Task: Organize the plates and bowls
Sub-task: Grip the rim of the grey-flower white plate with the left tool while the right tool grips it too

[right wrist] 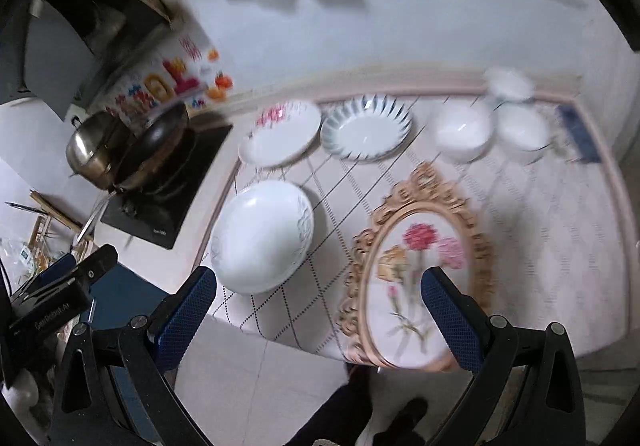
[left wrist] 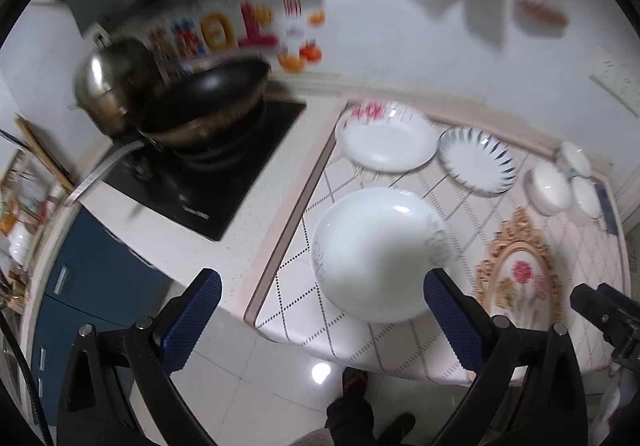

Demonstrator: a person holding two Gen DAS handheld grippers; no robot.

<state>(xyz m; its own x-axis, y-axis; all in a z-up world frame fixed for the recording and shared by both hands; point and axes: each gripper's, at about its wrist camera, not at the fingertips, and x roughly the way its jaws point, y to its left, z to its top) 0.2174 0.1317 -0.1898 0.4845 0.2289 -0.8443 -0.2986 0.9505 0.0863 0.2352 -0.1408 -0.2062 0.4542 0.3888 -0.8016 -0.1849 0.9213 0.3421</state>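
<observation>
Both claws gape wide and hold nothing: the left gripper (left wrist: 322, 316) and right gripper (right wrist: 318, 312) fill each frame's bottom. Nearest, centre frame, a glossy white round plate with grey scroll trim (left wrist: 378, 256) lies on the diamond-patterned tablecloth (left wrist: 576, 246). Beyond sit a white pink-flowered plate (left wrist: 386, 140) and a blue-rayed fluted plate (left wrist: 476, 160); three plain white bowls (right wrist: 464, 130) cluster upper right.

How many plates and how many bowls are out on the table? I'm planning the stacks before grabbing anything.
Plates: 3 (plain white with grey scrollwork, pink-flowered, blue-striped rim)
Bowls: 3, all white (large, right, rear)
Total: 6
</observation>
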